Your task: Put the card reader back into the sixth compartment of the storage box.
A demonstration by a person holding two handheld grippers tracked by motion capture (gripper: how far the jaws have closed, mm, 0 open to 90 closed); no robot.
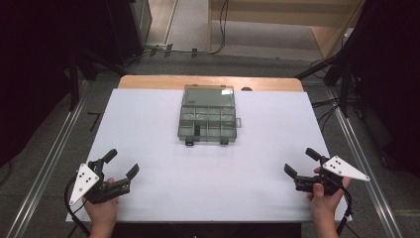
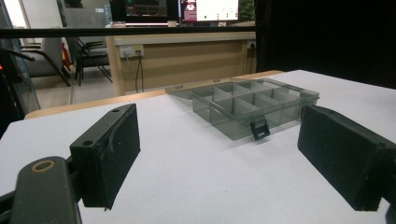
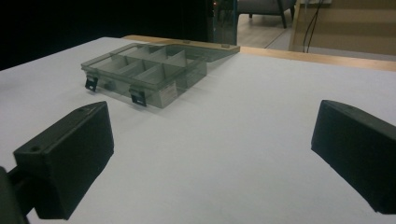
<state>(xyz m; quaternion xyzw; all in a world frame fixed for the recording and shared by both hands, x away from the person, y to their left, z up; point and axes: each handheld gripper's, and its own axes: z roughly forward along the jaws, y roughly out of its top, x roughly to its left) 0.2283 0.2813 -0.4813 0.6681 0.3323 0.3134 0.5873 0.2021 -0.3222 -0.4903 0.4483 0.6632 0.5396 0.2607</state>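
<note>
Left gripper is sitting near the front left corner of the white tabletop, held in the person's left hand, jaws standing wide apart with nothing between them. Bare white surface is lying all around it, and the left edge of the tabletop is running close beside it. Moving right, the middle of the tabletop is lying open from the front edge up to the box. The smoky grey translucent plastic compartment box is resting toward the far middle, well apart from both grippers, its lid folded back flat near the far wooden edge. Dividers are splitting it into several compartments; two black latches are hanging on its near wall. Nothing is standing between it and either gripper. Right gripper is sitting near the front right corner in the right hand, jaws likewise spread wide and holding nothing.
</note>
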